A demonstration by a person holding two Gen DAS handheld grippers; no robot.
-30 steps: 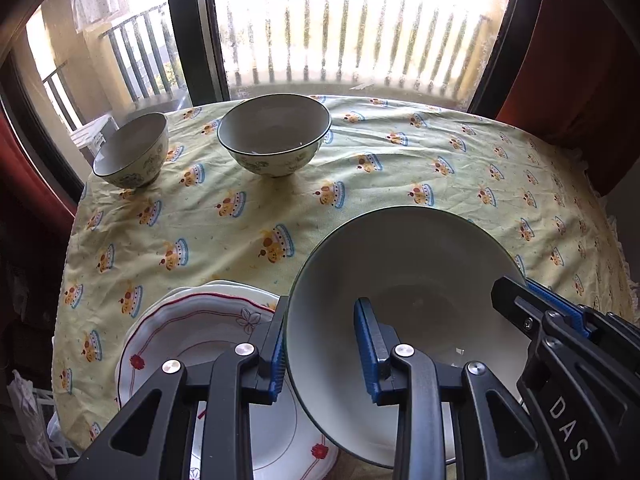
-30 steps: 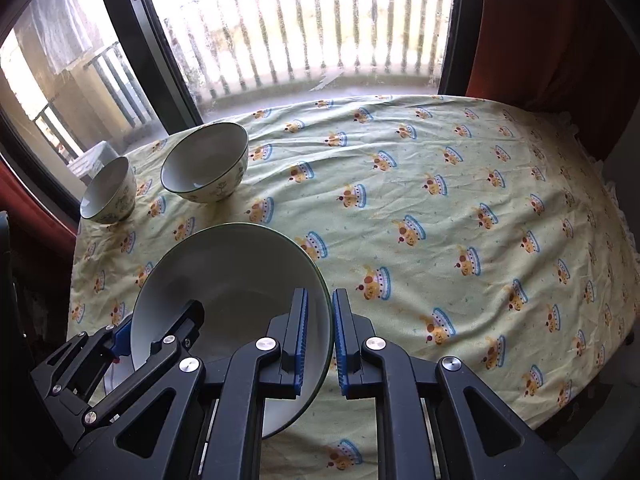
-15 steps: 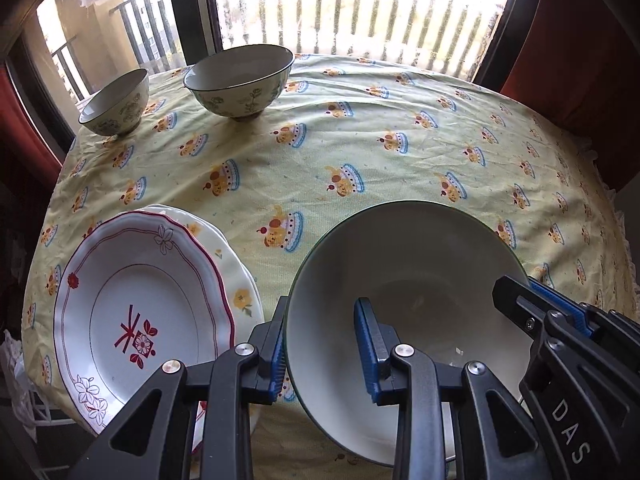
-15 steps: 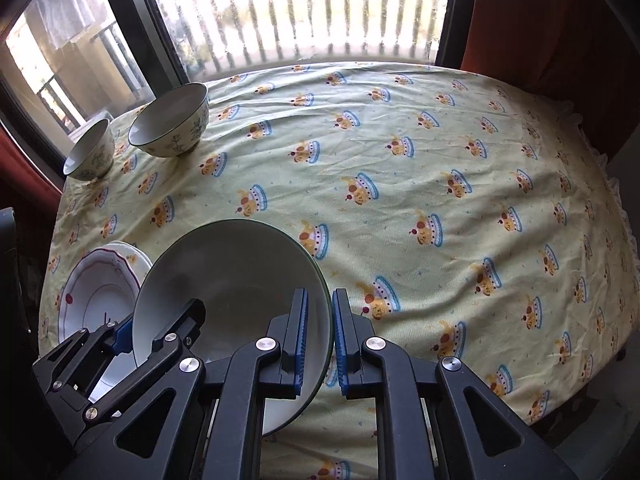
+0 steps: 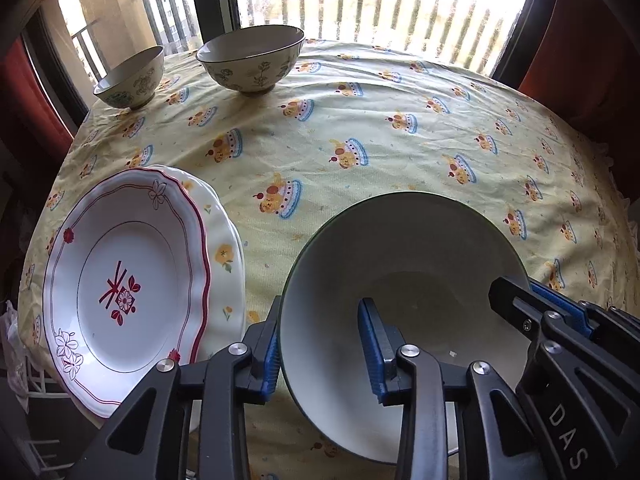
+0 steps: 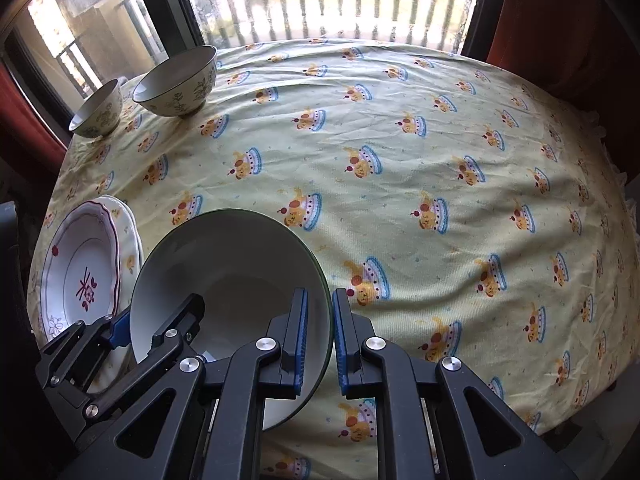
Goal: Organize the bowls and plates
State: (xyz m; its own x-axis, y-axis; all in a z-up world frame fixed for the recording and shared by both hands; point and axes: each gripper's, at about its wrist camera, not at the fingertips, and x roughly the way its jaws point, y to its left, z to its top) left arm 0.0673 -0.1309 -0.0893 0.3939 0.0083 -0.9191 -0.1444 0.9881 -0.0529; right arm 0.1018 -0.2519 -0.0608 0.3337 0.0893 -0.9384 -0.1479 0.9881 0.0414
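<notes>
Strong daylight from the window [image 5: 384, 4], blown out to white glare. Tablecloth [image 6: 420, 168] evenly lit, soft shadows in its creases. Corners fall to black. Heavy fisheye bend at the edges. Focus sharp throughout.

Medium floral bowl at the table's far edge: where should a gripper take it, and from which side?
Grip the medium floral bowl by its thin rim from above, one finger inside, one outside. It stands upright and open, and its rounded wall flares too wide to span. The near side looks freest; the small bowl sits left.

Large white bowl [image 5: 400, 264] beside stacked plates [image 5: 128, 280]; two floral bowls [image 5: 252, 60] far off
</notes>
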